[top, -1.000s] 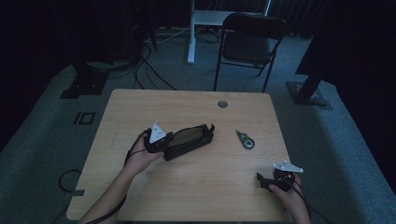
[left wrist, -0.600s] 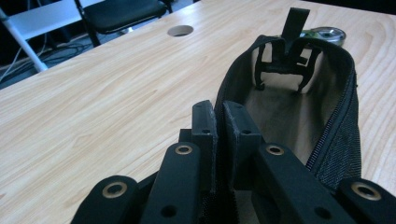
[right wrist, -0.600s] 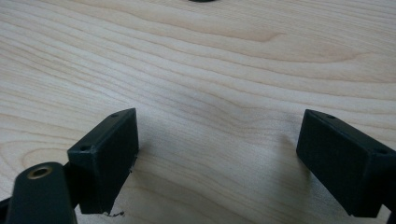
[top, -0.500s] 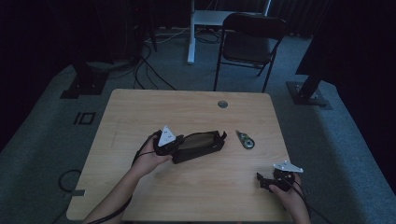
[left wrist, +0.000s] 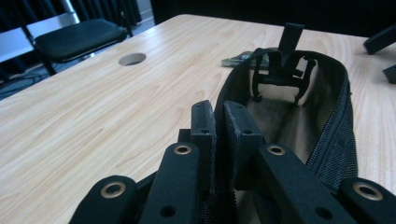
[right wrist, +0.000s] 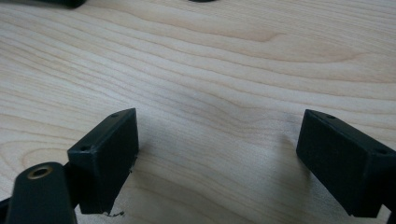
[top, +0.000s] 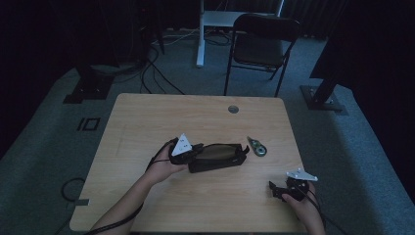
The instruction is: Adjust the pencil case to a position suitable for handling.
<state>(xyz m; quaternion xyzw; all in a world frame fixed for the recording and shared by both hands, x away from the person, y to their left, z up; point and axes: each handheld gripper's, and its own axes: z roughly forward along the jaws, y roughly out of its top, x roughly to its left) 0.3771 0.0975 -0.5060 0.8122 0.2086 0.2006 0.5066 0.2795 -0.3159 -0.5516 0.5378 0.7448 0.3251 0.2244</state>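
Observation:
A black zip pouch (top: 221, 157) lies open on the wooden table (top: 147, 117), near its middle. My left gripper (top: 198, 151) is shut on the pouch's left rim; in the left gripper view its jaws (left wrist: 218, 122) pinch the fabric edge of the pouch (left wrist: 334, 126). A black clip-like piece (left wrist: 279, 74) stands at the pouch's far end. A small grey-green tool (top: 257, 147) lies just right of the pouch. At the table's front right my right gripper (top: 274, 190) rests low, open, with bare wood between its jaws (right wrist: 219, 154).
A round cable hole (top: 233, 108) sits near the table's far edge. A dark folding chair (top: 262, 46) stands behind the table, with cables on the floor beyond. The table's right edge is close to my right hand.
My left hand has slid the pouch to the right, nearer the small tool. The right gripper has stayed where it was.

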